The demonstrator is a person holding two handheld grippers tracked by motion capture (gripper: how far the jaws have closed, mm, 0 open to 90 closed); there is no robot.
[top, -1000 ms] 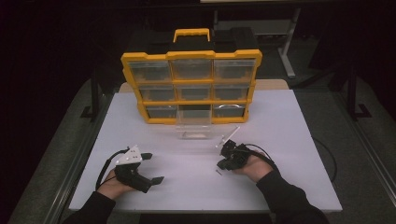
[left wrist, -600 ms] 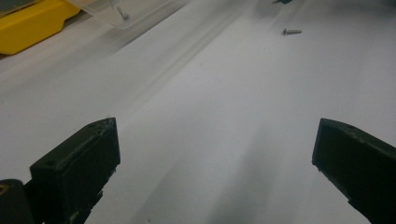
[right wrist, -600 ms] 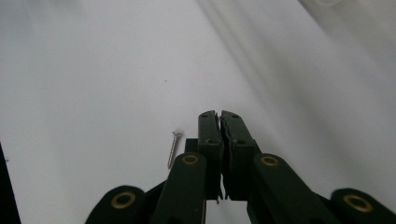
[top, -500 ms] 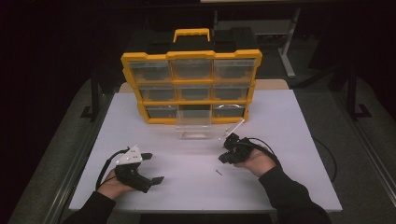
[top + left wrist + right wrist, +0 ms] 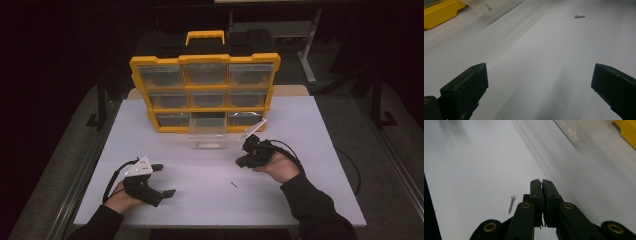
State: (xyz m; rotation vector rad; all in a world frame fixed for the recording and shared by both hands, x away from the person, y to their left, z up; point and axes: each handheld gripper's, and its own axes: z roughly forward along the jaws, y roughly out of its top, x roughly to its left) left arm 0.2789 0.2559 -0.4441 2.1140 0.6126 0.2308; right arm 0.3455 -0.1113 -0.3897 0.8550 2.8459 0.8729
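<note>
The left gripper (image 5: 159, 180) was seen nearest, held low at the near left of the white table (image 5: 310, 125), its jaws spread wide apart with nothing between them (bare tabletop was seen between the two black jaws in the left gripper view (image 5: 536, 82)). The grey three-cornered plate (image 5: 140, 166) was seen on top of it, and a hand (image 5: 120, 197) was wrapped around its body from below.

A small screw (image 5: 233, 184) was found lying loose on the table, near the right gripper and on its near side, well apart from the left one. The screw was also picked out in the left gripper view (image 5: 579, 16), far ahead and to the right, and in the right gripper view (image 5: 510, 204), just beside the closed jaws but not touching them.

The right gripper (image 5: 242, 161) was held a little farther up the table, right of centre, with its jaws pressed together; whether anything was pinched at the tips could not be told. A sleeve (image 5: 312, 210) was seen running in from the bottom edge.

Beyond both grippers, a clear drawer (image 5: 207, 136) was seen pulled out of the bottom middle slot and standing on the table in front of the yellow organizer (image 5: 205, 59). One small screw in the drawer (image 5: 488, 7) was seen through its wall. The organizer was seen upright at the far side of the table, its handle (image 5: 205, 36) on top.
</note>
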